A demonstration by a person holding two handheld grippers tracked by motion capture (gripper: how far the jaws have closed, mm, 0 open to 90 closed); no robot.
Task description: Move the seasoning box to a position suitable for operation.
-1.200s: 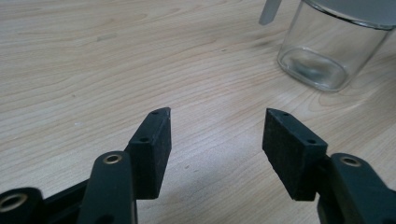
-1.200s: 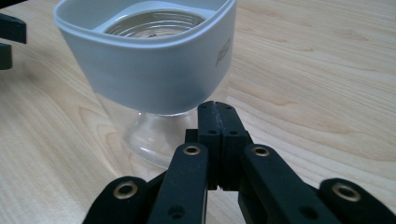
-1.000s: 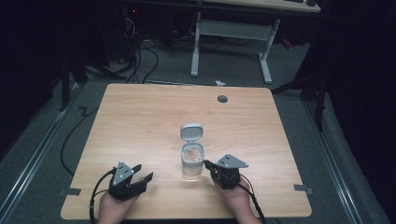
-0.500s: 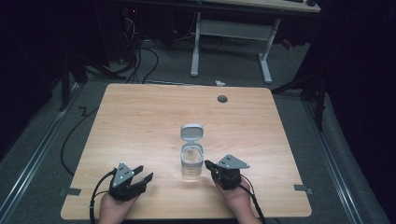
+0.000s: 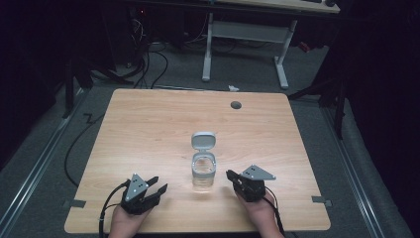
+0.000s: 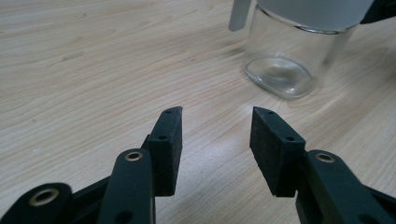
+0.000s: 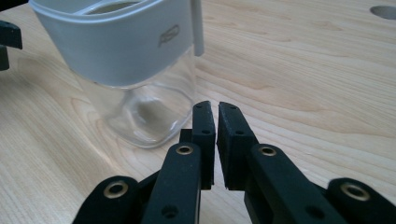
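Observation:
A clear glass jar (image 5: 203, 171) with a pale grey collar stands on the wooden table (image 5: 148, 129), and its flip lid (image 5: 203, 140) hangs open at the back. My left gripper (image 5: 159, 182) lies low to the jar's left and points at it. Its jaws are open and have just been closing, with nothing between them (image 6: 217, 114); the jar (image 6: 285, 56) is ahead and to the right. My right gripper (image 5: 229, 173) sits just right of the jar. Its jaws (image 7: 217, 105) have just been opening to a thin slit, empty, beside the jar (image 7: 135, 107).
A round cable hole (image 5: 236, 104) sits near the table's far edge. A white desk frame (image 5: 245, 37) and cables lie on the dark floor behind. Bare wood stretches left of and beyond the jar.
The left gripper's jaws have drawn closer together. Both hands and the jar stay where they were.

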